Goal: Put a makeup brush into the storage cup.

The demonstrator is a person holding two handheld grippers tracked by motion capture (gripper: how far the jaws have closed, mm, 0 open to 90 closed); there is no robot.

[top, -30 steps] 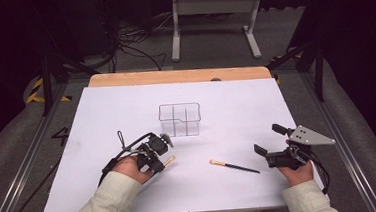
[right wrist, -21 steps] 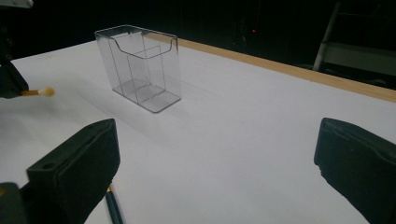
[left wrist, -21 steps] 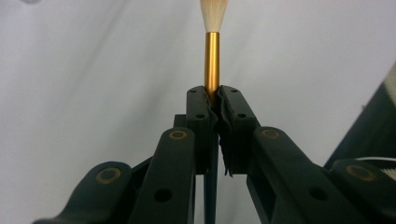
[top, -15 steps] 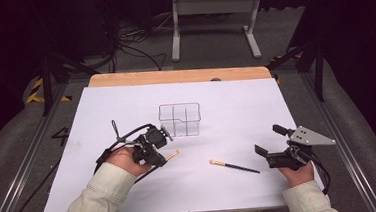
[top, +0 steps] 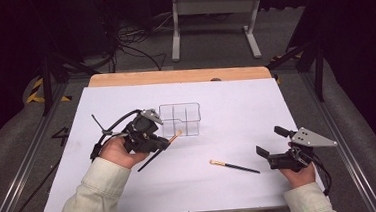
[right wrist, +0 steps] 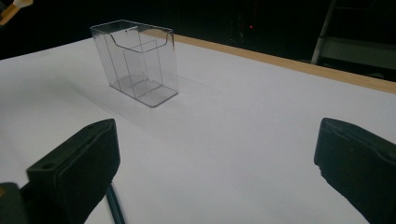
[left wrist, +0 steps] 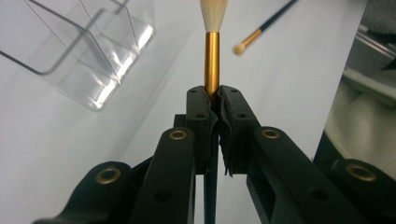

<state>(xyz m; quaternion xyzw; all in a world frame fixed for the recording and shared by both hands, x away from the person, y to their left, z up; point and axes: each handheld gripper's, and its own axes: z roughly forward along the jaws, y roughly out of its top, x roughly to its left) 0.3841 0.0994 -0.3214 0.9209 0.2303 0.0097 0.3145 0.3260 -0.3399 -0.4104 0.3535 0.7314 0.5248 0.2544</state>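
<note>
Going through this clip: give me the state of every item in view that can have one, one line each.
left gripper: shut on the held brush, off the table.
held brush: clamped at its gold ferrule, bristle tip toward the clear organizer.
clear organizer: upright on the white table, compartments empty.
second brush: lying flat on the table, untouched.
right gripper: open, nothing between the jaws, low by the table's right edge.

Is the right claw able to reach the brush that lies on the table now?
Probably yes. The right claw is open beside the lying brush, with only bare white table between them.
</note>
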